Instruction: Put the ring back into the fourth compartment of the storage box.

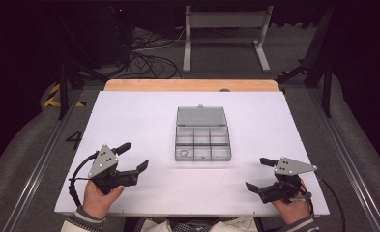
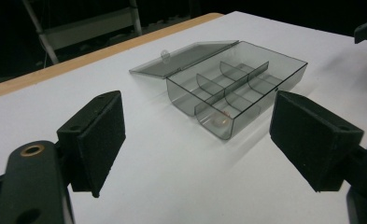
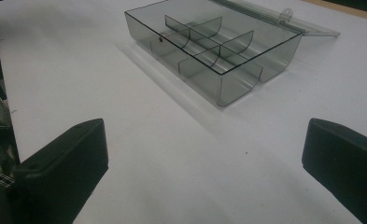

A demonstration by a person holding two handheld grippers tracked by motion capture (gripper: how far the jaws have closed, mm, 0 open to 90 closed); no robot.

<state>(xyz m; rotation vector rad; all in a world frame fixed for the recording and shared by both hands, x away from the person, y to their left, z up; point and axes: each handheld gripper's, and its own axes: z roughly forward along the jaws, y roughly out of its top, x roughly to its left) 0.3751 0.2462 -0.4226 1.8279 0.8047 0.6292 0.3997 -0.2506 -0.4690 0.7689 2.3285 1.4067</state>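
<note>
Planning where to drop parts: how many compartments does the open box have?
6 in the clear box, two rows of three: far row beside the open lid, near row toward the person. The near-left one holds a small ring.

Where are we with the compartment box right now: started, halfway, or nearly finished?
Barely started, it seems. Done: the clear box sits with its lid folded back, and a small ring-like item lies in its near-left compartment. In hand: nothing; the left gripper and right gripper are open, apart from the box. Left: any reaching or closing.

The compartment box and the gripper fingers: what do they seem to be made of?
The compartment box looks like smoky clear plastic, glossy: the dividers and the white table show through its walls. The fingers look like matte black plastic, perhaps rubber-faced: no shine.
</note>
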